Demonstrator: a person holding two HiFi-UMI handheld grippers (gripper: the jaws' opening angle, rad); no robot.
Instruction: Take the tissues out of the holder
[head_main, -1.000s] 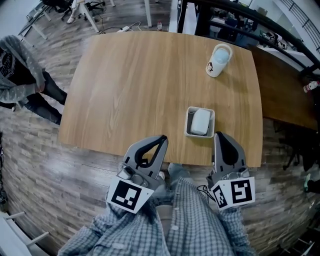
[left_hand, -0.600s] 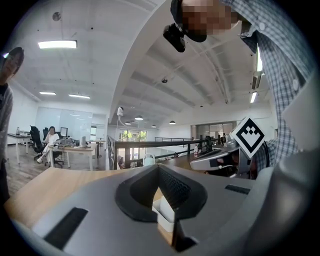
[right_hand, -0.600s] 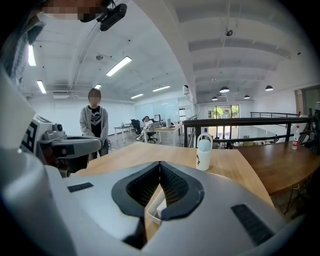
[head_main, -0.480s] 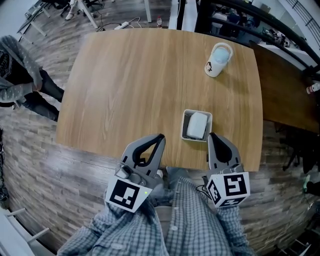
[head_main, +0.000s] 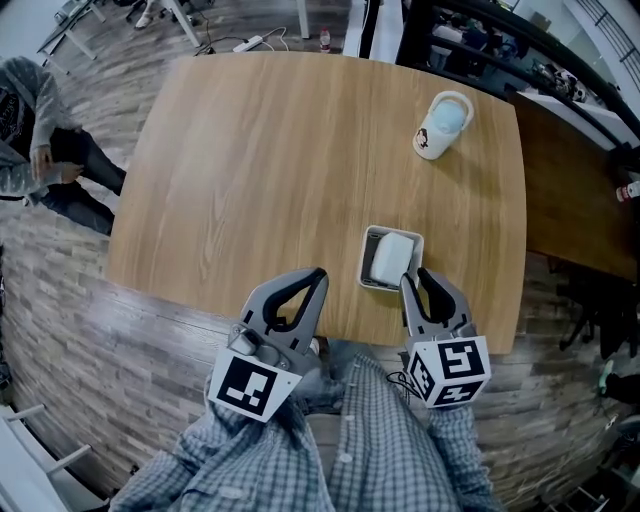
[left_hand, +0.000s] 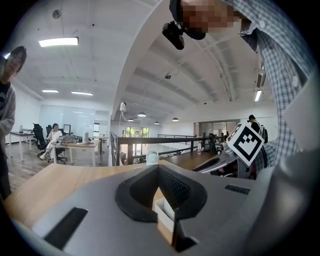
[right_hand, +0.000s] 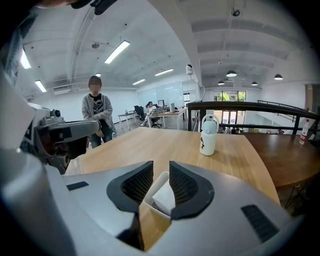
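A white rectangular holder (head_main: 366, 262) stands near the table's front edge, with a white pack of tissues (head_main: 392, 257) lying in it. My right gripper (head_main: 418, 278) hovers at the holder's near right corner, and its jaws are opening. In the right gripper view the holder (right_hand: 156, 186) and tissues (right_hand: 165, 200) show through the gap of the right gripper (right_hand: 161, 167); nothing is pressed by its pads. My left gripper (head_main: 318, 274) is shut and empty, left of the holder. The left gripper (left_hand: 159, 169) sees the holder (left_hand: 164, 212) low ahead.
A white bottle with a pale blue lid (head_main: 440, 125) stands at the table's far right. A darker wooden table (head_main: 570, 190) adjoins on the right. A person in a grey hoodie (head_main: 40, 150) stands off the table's left side. The wooden tabletop (head_main: 270, 170) stretches left of the holder.
My right gripper has come in from the holder's right side to its near right corner, and its jaws have parted. The left gripper has hardly moved.
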